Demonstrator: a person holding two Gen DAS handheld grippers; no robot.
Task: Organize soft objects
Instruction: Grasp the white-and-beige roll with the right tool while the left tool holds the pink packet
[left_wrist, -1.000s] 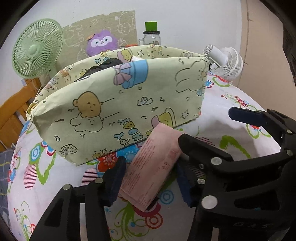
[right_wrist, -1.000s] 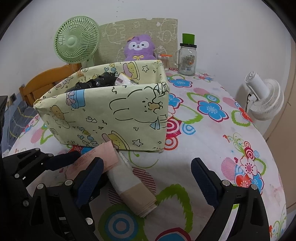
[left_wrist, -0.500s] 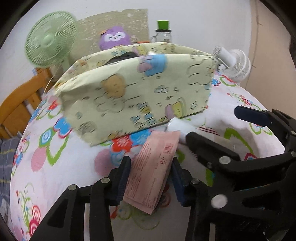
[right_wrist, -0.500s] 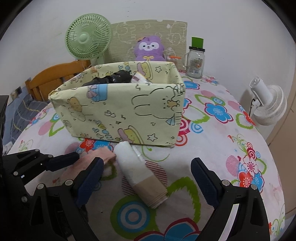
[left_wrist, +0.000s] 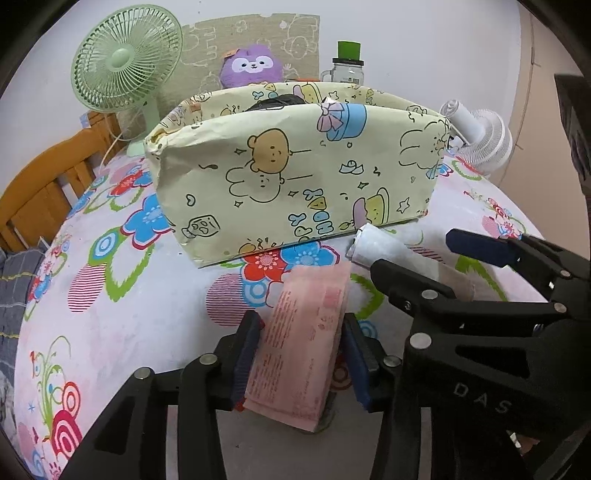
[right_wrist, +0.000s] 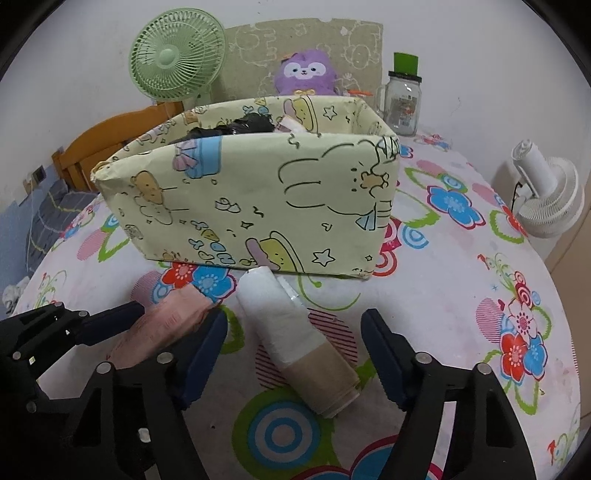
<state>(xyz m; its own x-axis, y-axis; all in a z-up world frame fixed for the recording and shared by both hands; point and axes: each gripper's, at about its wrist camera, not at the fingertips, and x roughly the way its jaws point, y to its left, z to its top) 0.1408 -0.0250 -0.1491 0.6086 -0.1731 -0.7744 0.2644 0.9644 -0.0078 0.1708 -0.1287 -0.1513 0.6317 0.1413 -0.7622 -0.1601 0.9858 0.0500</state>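
Note:
My left gripper (left_wrist: 301, 350) is shut on a pink soft packet (left_wrist: 303, 332) and holds it in front of a pale yellow cartoon-print box (left_wrist: 295, 173). The packet also shows in the right wrist view (right_wrist: 162, 325). My right gripper (right_wrist: 295, 350) is open, with its jaws on either side of a white and beige rolled cloth (right_wrist: 295, 336) that lies on the flowered tablecloth. The roll also shows in the left wrist view (left_wrist: 384, 247). The box (right_wrist: 258, 199) holds a black soft item (right_wrist: 232, 127) and a pale item.
A green fan (right_wrist: 177, 62), a purple plush toy (right_wrist: 306, 72) and a glass jar with a green lid (right_wrist: 402, 99) stand behind the box. A white fan (right_wrist: 546, 195) stands at the right. A wooden chair (left_wrist: 44, 184) is at the left table edge.
Both grippers have pulled back from the box. The left gripper has closed on the pink packet and drawn it off the roll. The right gripper stays open.

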